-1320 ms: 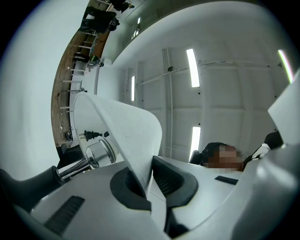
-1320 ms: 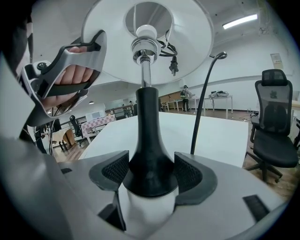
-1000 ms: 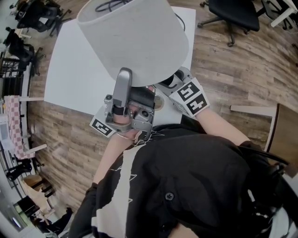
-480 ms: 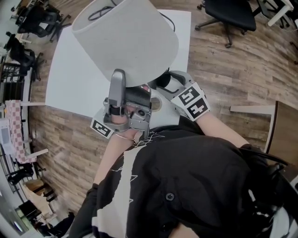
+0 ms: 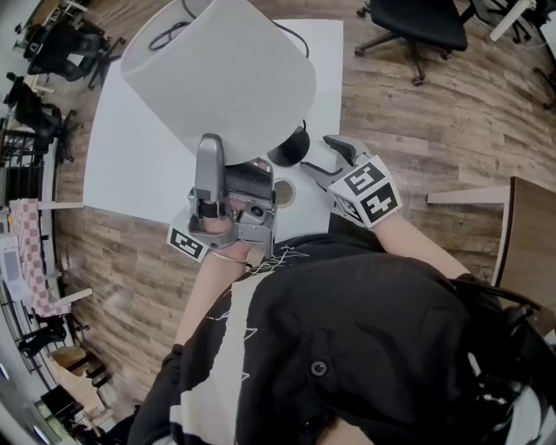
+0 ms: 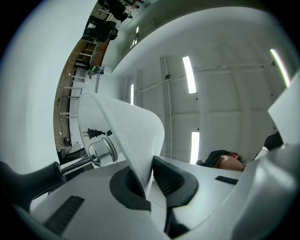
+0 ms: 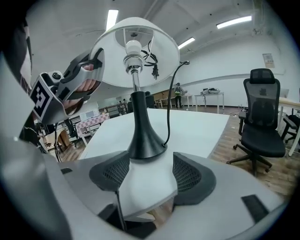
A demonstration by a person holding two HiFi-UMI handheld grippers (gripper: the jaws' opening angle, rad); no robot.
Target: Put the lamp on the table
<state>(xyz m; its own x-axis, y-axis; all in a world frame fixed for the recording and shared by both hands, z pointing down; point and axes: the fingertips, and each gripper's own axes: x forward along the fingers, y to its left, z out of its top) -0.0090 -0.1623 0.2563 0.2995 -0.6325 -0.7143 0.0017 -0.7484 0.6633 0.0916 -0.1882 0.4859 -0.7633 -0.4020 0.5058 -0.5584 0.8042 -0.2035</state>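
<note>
The lamp has a white shade [image 5: 221,78] and a black flared base [image 5: 289,146] that stands on the white table [image 5: 130,156] near its front corner. My left gripper [image 5: 211,148] is shut on the shade's lower rim [image 6: 143,180], with the chrome socket [image 6: 101,152] and the plug [image 6: 93,133] visible inside the shade. My right gripper [image 5: 320,159] is open and a little short of the base [image 7: 143,136], with only the table corner between its pads. The black cord [image 7: 171,103] runs down to the base.
A black office chair [image 5: 417,26] stands beyond the table on the wood floor, and it also shows as a chair [image 7: 262,112] at the right. More chairs [image 5: 61,52] crowd the far left. A brown tabletop [image 5: 530,243] lies at the right edge. My body fills the lower head view.
My right gripper has drawn back from the lamp base toward the right, and the base now shows uncovered. The left gripper keeps its hold on the shade rim.
</note>
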